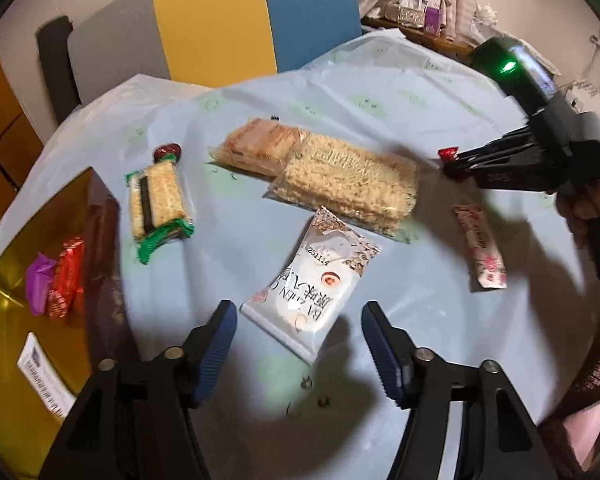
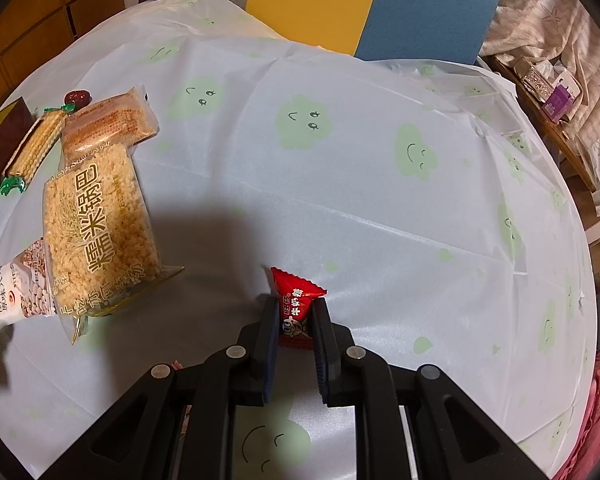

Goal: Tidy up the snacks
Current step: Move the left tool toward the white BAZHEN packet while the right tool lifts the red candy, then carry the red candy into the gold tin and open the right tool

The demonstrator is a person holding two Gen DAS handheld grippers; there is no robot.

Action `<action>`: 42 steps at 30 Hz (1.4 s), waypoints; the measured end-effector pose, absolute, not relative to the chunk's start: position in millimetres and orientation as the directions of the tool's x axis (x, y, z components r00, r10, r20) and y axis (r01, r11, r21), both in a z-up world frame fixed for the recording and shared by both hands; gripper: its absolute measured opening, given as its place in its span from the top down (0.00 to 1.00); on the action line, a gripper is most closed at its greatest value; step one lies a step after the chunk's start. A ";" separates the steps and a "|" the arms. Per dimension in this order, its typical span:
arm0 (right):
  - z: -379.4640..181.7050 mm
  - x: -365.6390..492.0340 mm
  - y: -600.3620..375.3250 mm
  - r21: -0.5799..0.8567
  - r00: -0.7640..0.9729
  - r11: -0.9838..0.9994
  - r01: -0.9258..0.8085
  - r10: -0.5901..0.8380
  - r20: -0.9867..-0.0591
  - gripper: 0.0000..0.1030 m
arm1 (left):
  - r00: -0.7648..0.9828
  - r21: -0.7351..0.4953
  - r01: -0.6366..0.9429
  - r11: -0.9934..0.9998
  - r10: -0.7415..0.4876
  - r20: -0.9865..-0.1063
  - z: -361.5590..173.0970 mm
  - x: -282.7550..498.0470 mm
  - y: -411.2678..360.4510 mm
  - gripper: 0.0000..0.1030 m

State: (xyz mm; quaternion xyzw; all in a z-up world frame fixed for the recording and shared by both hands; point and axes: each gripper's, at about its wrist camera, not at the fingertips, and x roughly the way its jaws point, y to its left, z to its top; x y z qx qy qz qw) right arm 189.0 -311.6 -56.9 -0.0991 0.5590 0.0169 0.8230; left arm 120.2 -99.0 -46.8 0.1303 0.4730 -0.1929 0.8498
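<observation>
Red candy (image 2: 298, 306) pinched in right gripper (image 2: 296, 316) jaws, prob. above table; left gripper (image 1: 298, 338) jaws wide, nothing held.

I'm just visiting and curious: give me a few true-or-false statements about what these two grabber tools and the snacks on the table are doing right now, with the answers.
1. The right gripper is shut on a small red candy. True.
2. The left gripper is clamped on the white snack packet. False: its jaws stand wide open, and the packet lies on the table between and ahead of them.
3. The gold-lined box already holds a purple packet and a red packet. True.
4. The rice cracker pack is inside the box. False: it lies on the tablecloth, partly over the toast pack.
5. The green-edged cracker pack is on the table beside the box. True.
</observation>
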 end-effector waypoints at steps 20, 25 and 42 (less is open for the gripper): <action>-42.4 188.5 -311.6 -0.121 0.420 0.985 -0.126 -0.057 -0.906 0.85 | 0.565 -0.069 0.346 0.936 -0.266 -0.781 -64.1 42.0 -53.4 0.50; -14.5 180.9 -286.7 -0.146 0.481 0.975 -0.167 -0.048 -0.875 0.85 | 0.596 -0.066 0.343 0.937 -0.272 -0.755 -66.9 38.1 -54.0 0.49; 40.8 150.7 -68.0 0.132 0.280 0.723 -0.678 0.421 -0.862 0.85 | 0.647 -0.098 0.352 0.931 -0.317 -0.694 -71.6 28.7 -46.3 0.49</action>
